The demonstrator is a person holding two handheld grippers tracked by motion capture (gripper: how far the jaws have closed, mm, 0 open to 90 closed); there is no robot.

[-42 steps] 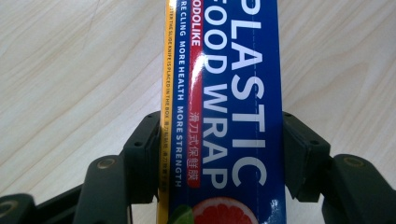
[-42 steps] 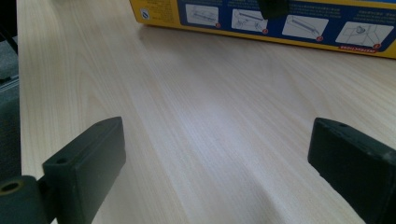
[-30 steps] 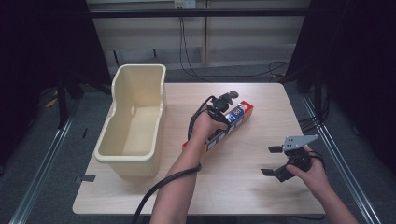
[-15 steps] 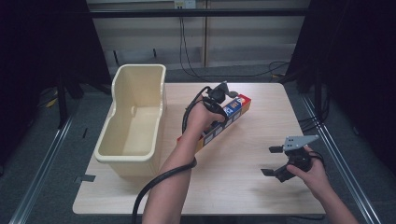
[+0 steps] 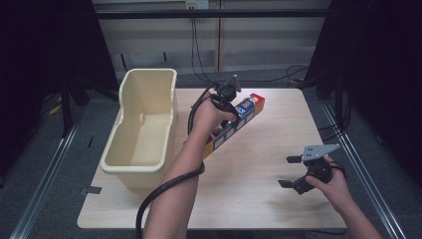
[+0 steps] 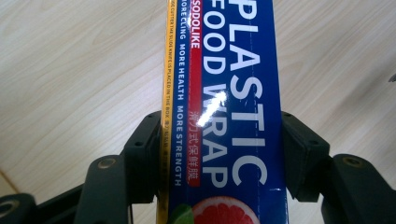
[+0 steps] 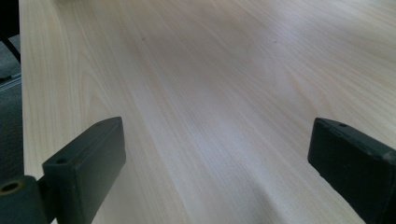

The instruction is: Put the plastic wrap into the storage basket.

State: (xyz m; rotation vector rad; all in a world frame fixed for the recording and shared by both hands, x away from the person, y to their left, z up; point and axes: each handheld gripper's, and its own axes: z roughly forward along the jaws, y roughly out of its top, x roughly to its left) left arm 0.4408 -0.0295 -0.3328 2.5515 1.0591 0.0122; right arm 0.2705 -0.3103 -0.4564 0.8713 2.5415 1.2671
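A long blue plastic wrap box point(image 5: 247, 106) with a yellow side and a red end lies slantwise over the middle of the wooden table point(image 5: 259, 199). My left gripper point(image 5: 226, 99) is shut on it near its far end. In the left gripper view both black jaws press the sides of the box point(image 6: 233, 70), with the left gripper point(image 6: 219, 144) across its printed face. My right gripper point(image 5: 288, 172) hangs open at the front right of the table, nothing between its jaws. In its own view the right gripper point(image 7: 219, 154) stands wide apart over bare wood.
A deep cream plastic tub point(image 5: 171, 112) stands along the table's left side, reaching past the front left. It looks empty. Cables trail from both grippers. Dark floor and metal rails point(image 5: 50, 169) surround the table.
My left gripper has carried the box away from me and a little to the left, toward the tub. The right gripper has stayed in place, open.
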